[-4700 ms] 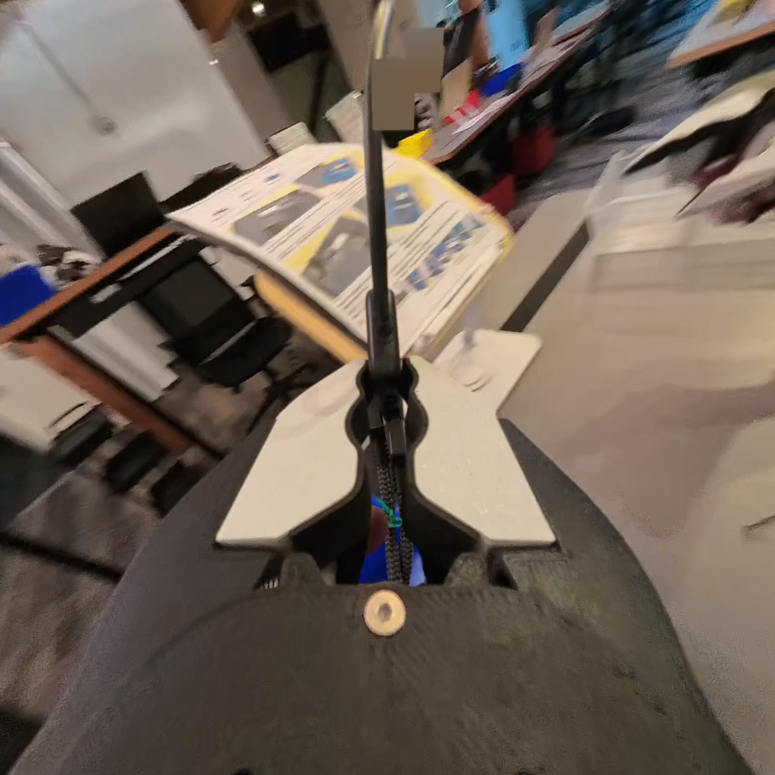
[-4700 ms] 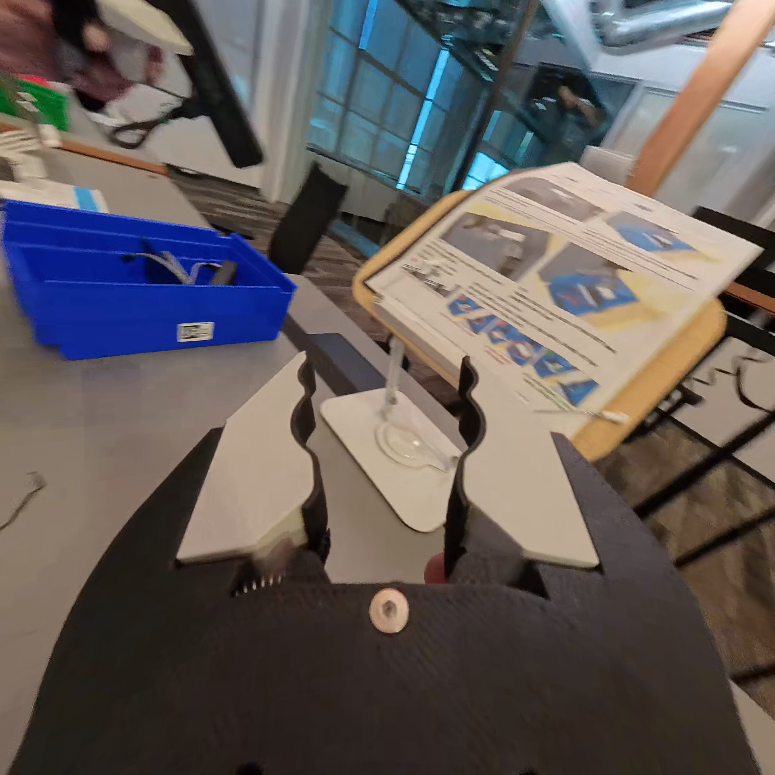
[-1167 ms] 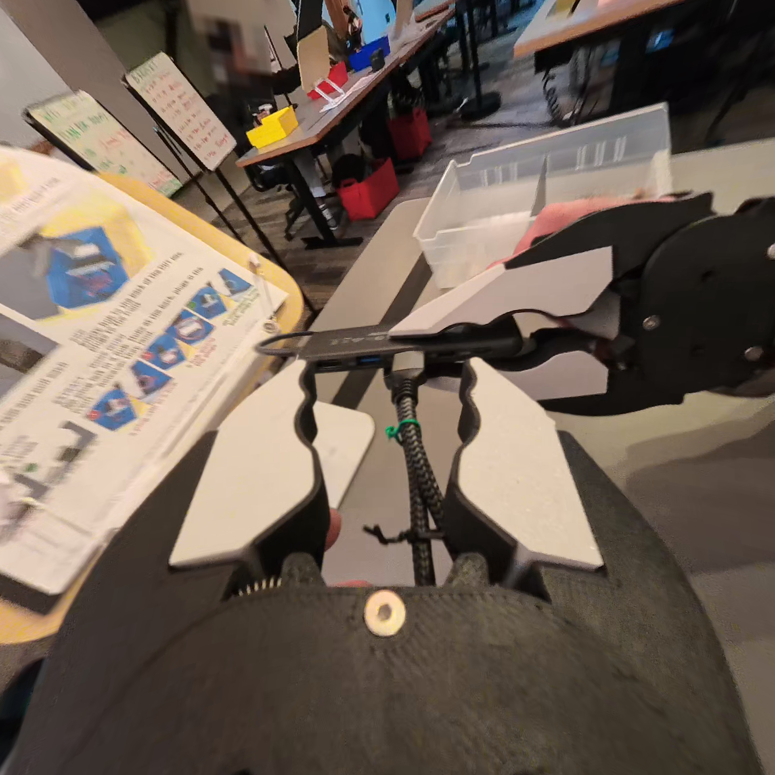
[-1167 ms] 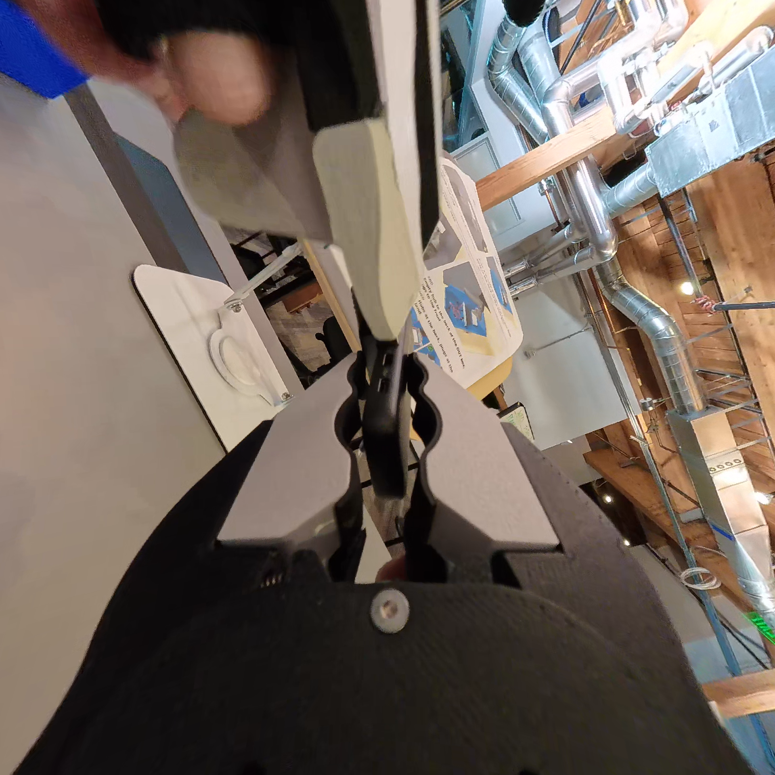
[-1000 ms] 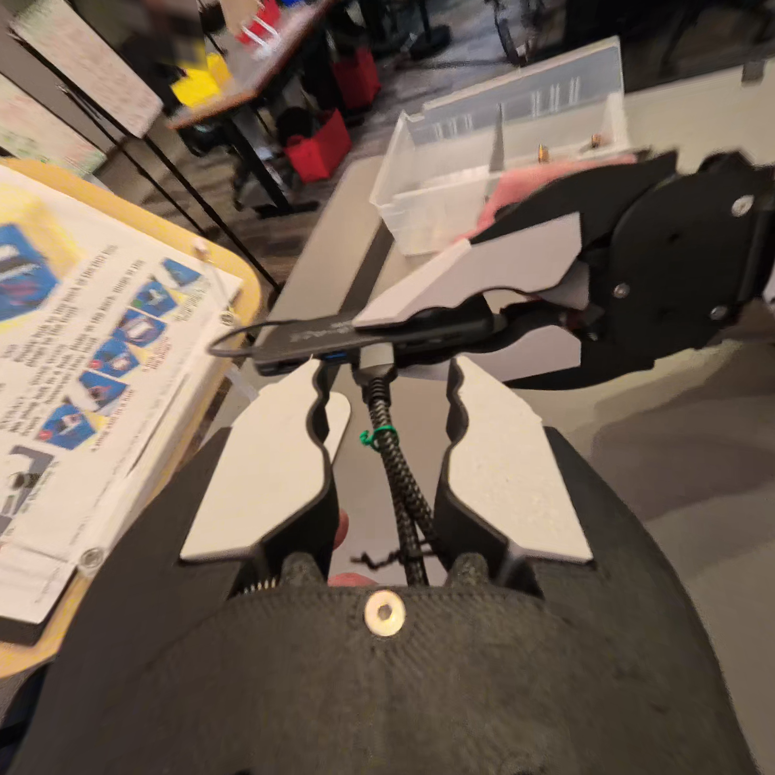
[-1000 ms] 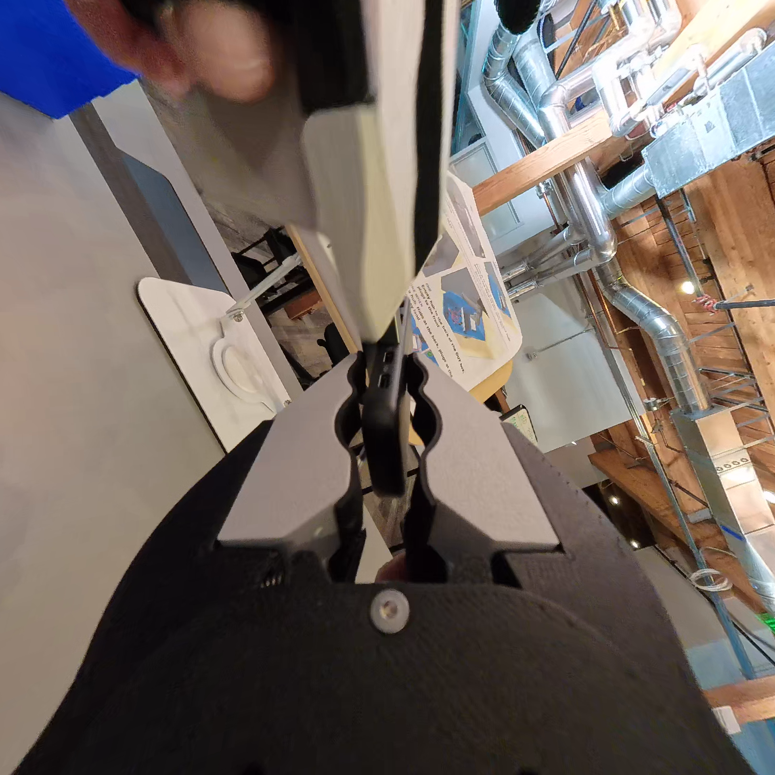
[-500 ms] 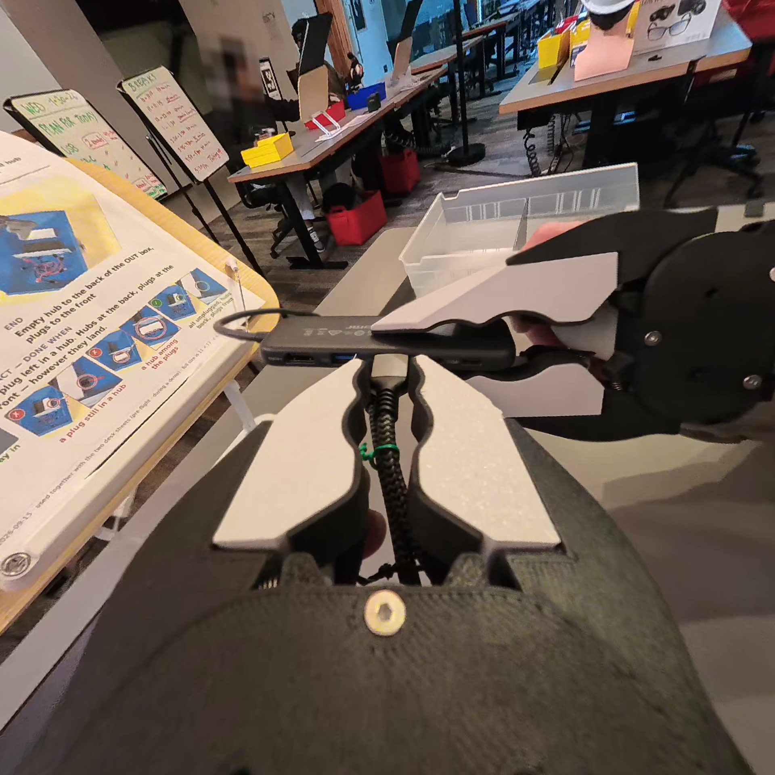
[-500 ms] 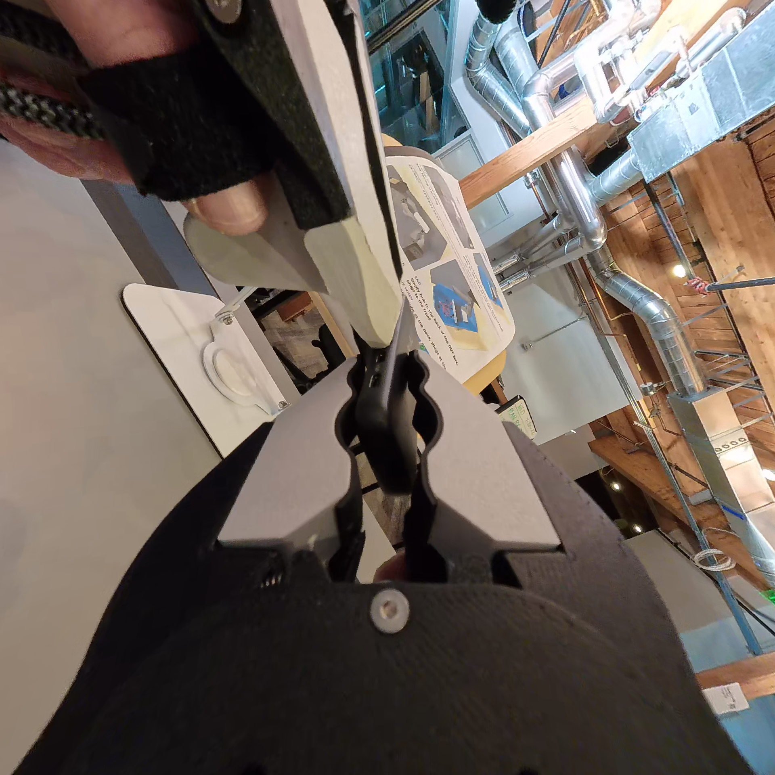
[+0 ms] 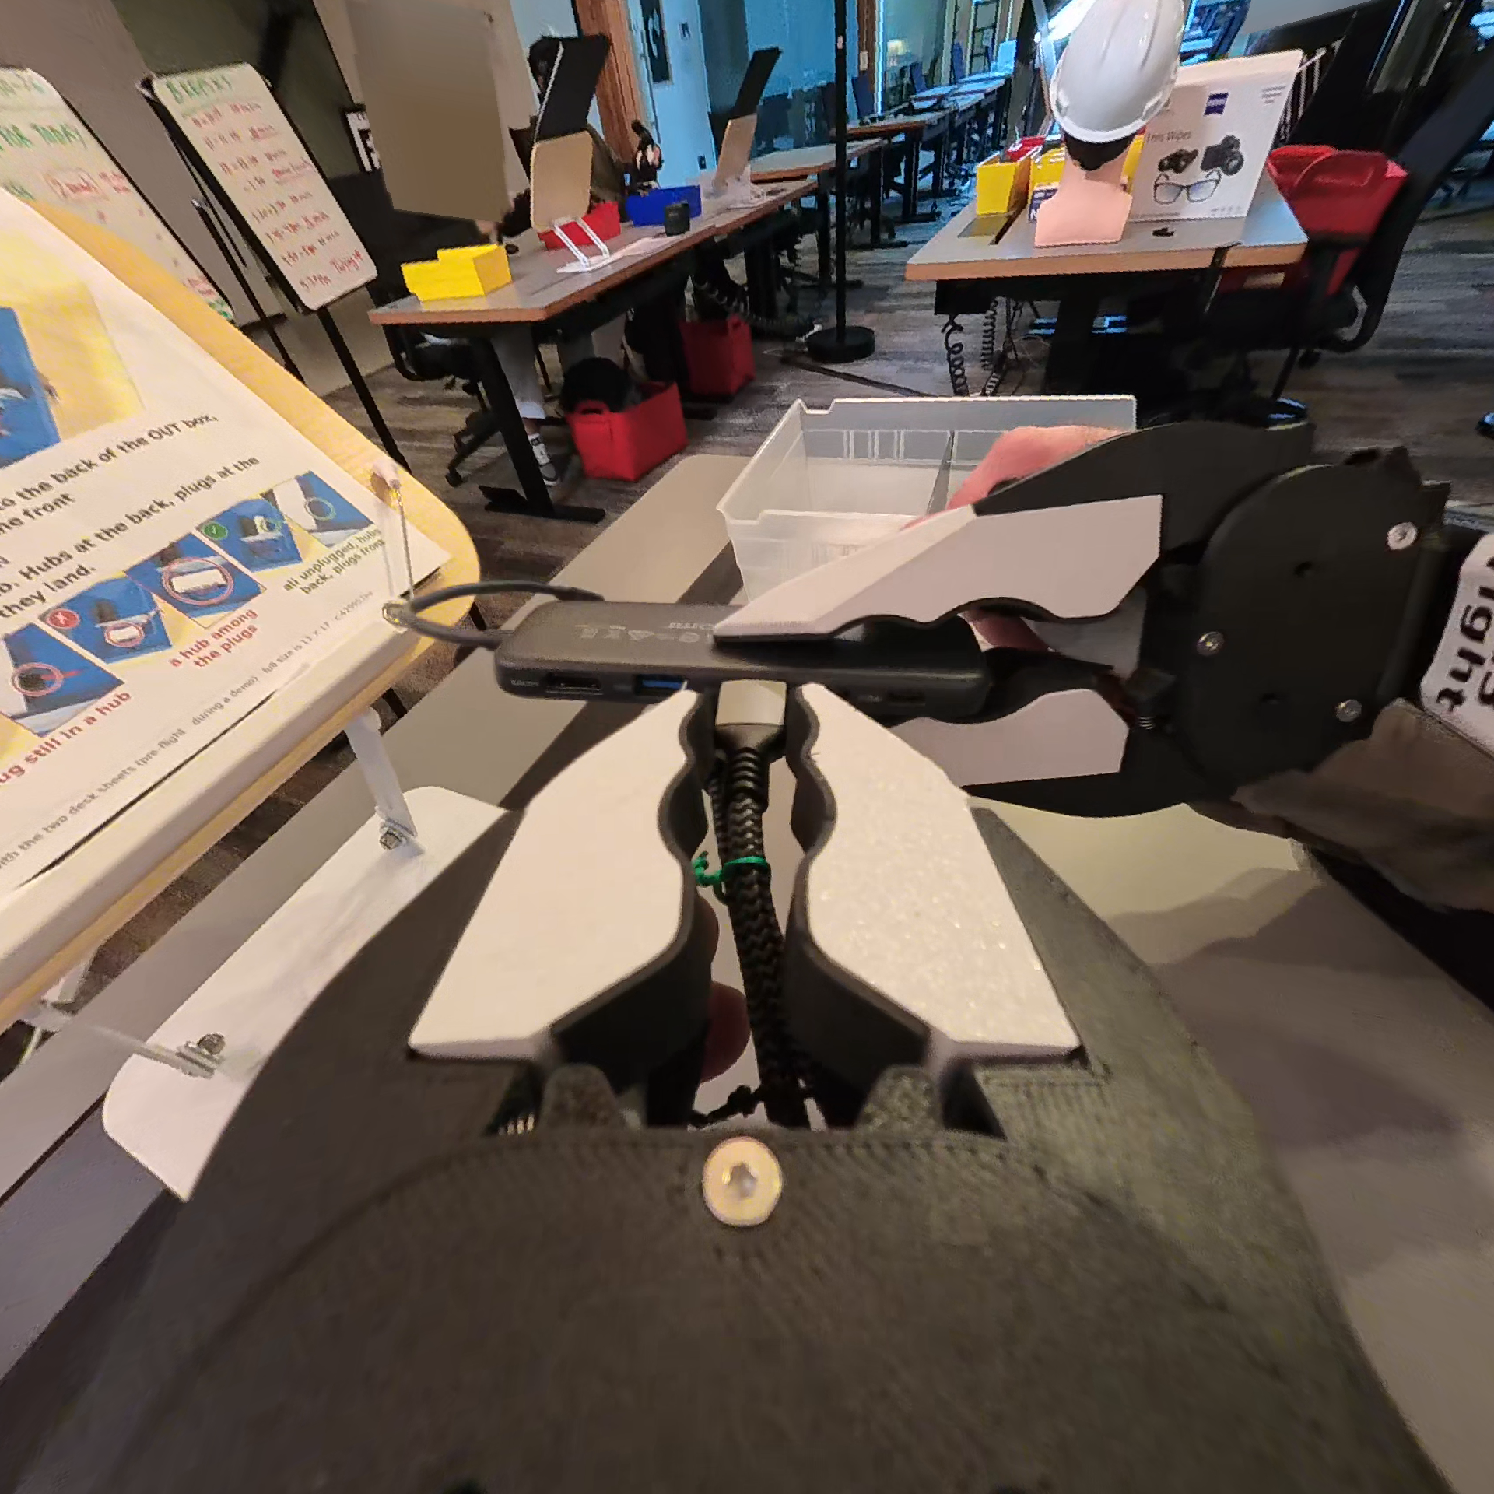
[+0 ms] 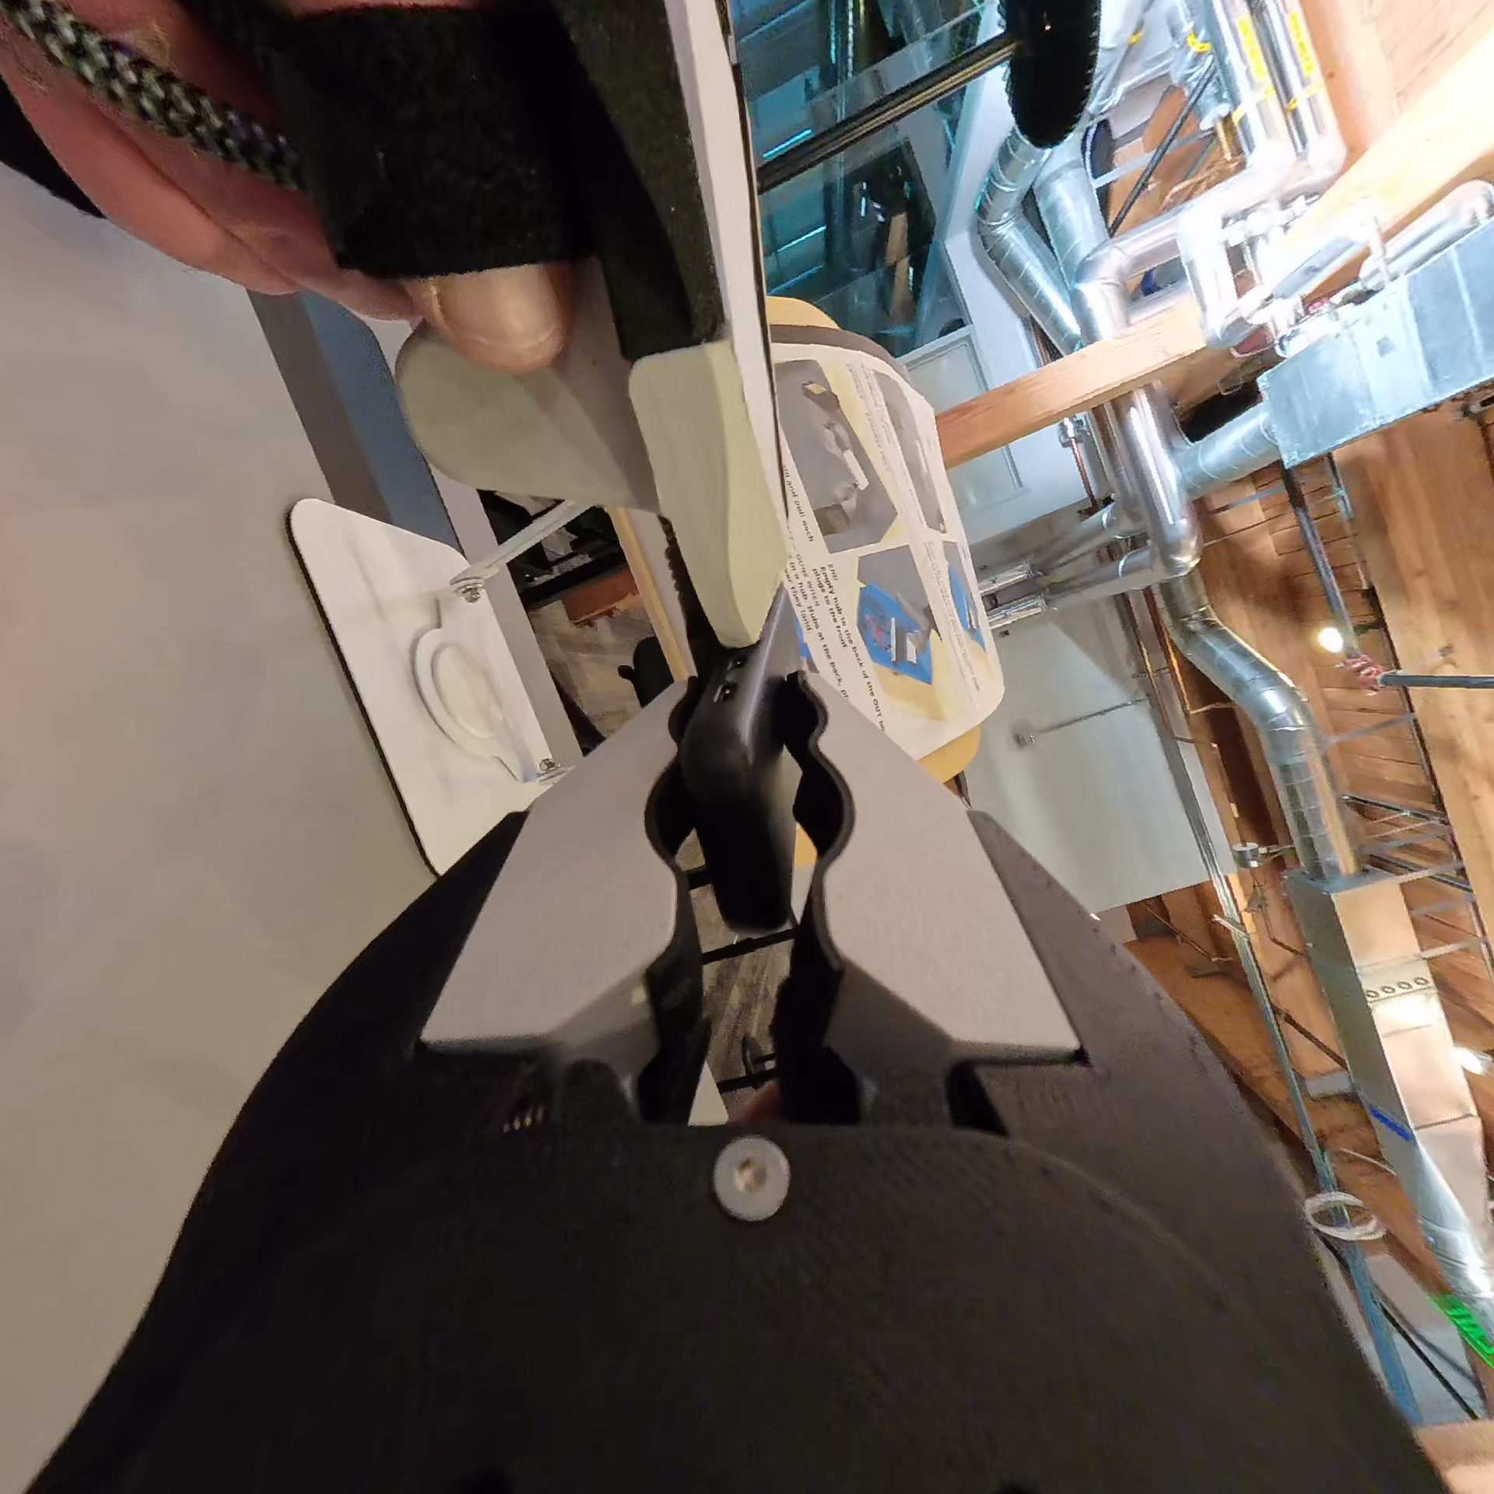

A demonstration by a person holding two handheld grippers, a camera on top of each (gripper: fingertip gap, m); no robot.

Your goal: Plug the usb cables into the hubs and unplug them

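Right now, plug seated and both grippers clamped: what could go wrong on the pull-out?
1. The right gripper holds the hub only by one end, in mid-air. A pull from the left gripper could lever the hub out of that grip.
2. The left fingers pinch at the plug and the braided cable behind it; if they slip, the cable takes the strain.
3. The hub's thin tail cable loops close to the instruction board and may snag.

- Your right tongs [image 10: 740, 728] are clamped tight on the dark hub [image 10: 732, 796], seen edge-on.
- Your left tongs [image 10: 703, 533] come in from the top, tips right at the hub's far end.
- A braided cable [image 10: 154, 145] crosses your fingers up top.
- Beyond: grey bench [image 10: 121, 728], white stand base [image 10: 380, 647], instruction sheet [image 10: 889, 566].
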